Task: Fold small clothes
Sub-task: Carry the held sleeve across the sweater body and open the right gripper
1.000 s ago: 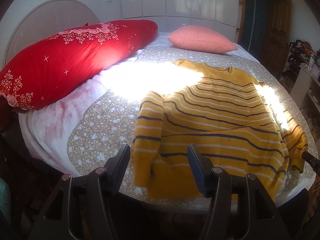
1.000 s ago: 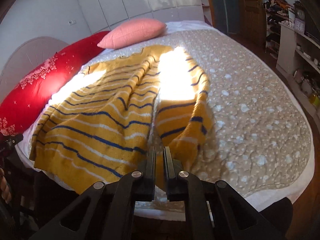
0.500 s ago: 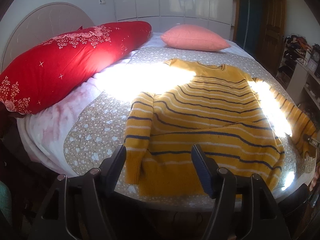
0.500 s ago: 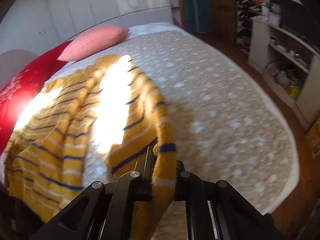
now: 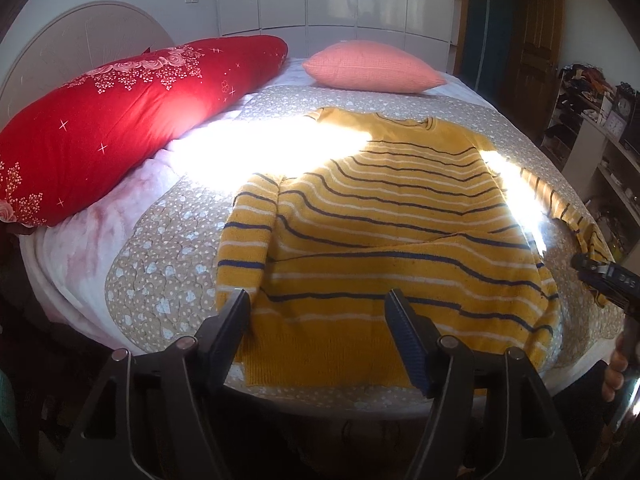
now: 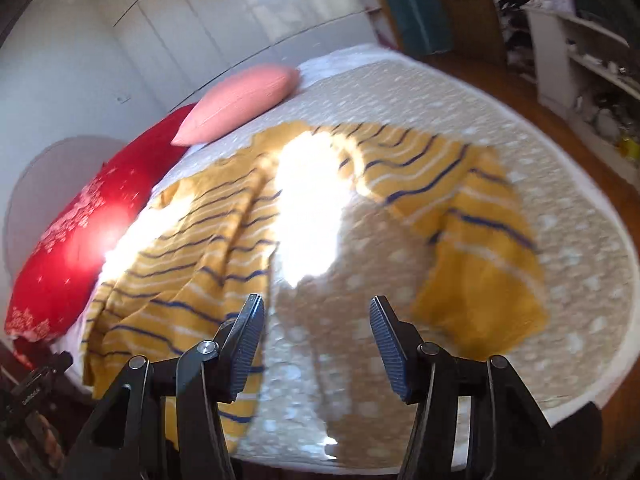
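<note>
Left wrist view: yellow striped sweater (image 5: 392,232) flat on bed (image 5: 160,248), hem nearest, long axis running away toward pillows. Left gripper (image 5: 320,320) jaws wide, empty, over hem. Right gripper (image 6: 316,336) jaws wide, empty; spread sleeve (image 6: 472,240) ahead, slightly right, nearer this hand.

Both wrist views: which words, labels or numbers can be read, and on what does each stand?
"DAS", uncertain: pale print on the black right gripper.
Blurred, unreadable: pale print on the black left gripper.
Too small to read: numbers on the small dark clock.
</note>
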Action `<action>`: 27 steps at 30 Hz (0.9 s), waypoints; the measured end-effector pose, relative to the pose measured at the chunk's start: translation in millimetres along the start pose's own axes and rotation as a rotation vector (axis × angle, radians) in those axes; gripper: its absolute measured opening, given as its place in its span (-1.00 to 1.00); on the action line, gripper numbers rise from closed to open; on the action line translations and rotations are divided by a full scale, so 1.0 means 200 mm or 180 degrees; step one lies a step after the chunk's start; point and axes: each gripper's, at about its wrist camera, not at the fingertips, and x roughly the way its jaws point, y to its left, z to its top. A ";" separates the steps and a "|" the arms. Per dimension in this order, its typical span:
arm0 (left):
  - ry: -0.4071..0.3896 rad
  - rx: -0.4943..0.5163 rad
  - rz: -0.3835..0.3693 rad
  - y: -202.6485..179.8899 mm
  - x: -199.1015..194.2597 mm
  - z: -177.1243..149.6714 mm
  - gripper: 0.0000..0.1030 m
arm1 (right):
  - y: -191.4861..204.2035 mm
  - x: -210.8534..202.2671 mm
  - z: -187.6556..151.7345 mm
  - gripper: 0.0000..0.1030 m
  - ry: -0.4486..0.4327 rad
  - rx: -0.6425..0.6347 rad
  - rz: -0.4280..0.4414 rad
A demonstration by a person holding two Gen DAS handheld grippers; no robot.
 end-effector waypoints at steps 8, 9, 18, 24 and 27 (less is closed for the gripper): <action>0.0045 0.0108 0.0033 -0.03 0.00 -0.01 0.36 | 0.01 0.32 0.06 -0.92 0.0356 0.0444 0.0656; 0.0033 0.0124 0.0063 -0.04 0.00 -0.01 0.36 | 0.00 0.30 0.08 -0.93 0.0262 0.0434 0.0587; -0.0113 0.0267 0.0333 -0.08 0.00 -0.03 0.49 | -0.12 0.02 0.09 -0.92 -0.0051 0.0380 -0.0232; -0.0057 0.0302 0.0291 -0.10 0.01 -0.06 0.49 | 0.01 0.14 0.04 0.03 0.0133 0.0219 0.0045; -0.0068 0.0281 0.0322 -0.08 0.00 -0.07 0.50 | 0.11 0.24 -0.02 -0.08 0.0284 0.0019 0.0010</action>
